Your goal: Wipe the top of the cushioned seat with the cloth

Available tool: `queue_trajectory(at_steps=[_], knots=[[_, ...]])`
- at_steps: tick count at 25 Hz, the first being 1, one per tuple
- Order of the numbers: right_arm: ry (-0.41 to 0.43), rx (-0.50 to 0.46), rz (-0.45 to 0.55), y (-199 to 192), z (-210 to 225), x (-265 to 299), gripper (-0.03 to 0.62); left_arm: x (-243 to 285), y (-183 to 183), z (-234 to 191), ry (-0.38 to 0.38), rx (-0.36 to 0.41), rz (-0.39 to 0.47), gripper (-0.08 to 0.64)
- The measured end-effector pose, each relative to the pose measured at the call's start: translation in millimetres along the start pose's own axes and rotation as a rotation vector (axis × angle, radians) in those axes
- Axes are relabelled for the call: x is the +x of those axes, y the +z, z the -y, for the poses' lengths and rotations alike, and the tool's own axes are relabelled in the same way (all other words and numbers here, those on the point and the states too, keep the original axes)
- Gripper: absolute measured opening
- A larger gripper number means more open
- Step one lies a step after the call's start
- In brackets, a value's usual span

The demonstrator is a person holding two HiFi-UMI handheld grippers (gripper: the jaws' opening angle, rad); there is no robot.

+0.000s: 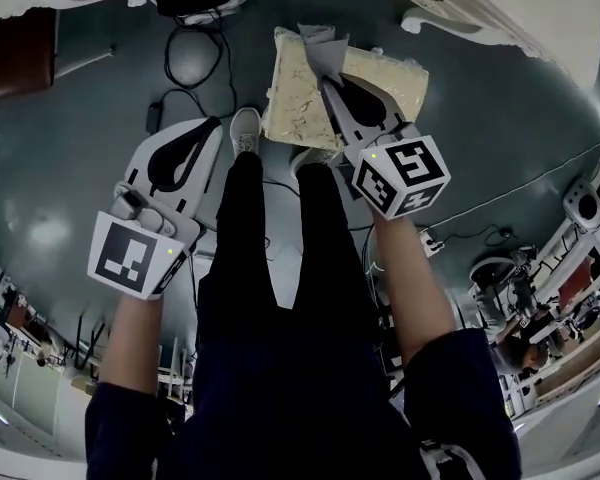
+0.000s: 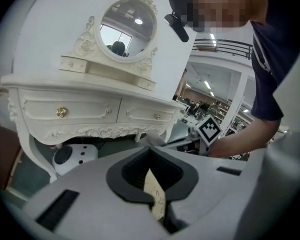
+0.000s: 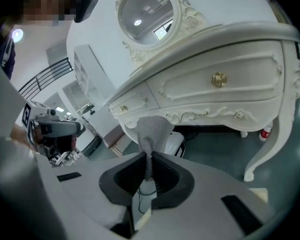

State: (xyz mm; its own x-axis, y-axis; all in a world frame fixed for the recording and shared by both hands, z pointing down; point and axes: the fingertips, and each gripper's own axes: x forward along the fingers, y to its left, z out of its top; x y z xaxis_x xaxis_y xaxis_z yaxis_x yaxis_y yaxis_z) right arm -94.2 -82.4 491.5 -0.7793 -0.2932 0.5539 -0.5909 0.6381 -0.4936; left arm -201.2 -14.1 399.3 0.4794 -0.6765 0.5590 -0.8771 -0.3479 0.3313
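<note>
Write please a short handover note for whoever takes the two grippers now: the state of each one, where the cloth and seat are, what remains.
Left gripper: jaws together, nothing gripped, over the floor to the left of the seat.
Right gripper: shut on the grey cloth, held above the cushioned seat.
Done: the cloth is in the jaws and at the seat. Whether it touches the top, or how much is wiped, cannot be told.
Left: wipe across the whole top.
</note>
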Motion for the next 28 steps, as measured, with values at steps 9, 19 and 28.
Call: queue_trajectory(at_steps=[9,19,28], knots=[[-0.051,-0.026,-0.109,-59.9,13.0,73.6,0.041,-15.0,-46.4,-30.5,0.019,-0.091,-0.057,0.008],[-0.120,-0.026,-0.227,-109.8,46.0,112.7,0.041,-6.0,-75.7,-37.5,0.014,-0.134,-0.080,0.008],[-0.132,-0.042,-0.251,-115.9,76.1,103.5,0.041,21.6,-72.1,-17.2,-0.008,-0.120,-0.096,0.008]])
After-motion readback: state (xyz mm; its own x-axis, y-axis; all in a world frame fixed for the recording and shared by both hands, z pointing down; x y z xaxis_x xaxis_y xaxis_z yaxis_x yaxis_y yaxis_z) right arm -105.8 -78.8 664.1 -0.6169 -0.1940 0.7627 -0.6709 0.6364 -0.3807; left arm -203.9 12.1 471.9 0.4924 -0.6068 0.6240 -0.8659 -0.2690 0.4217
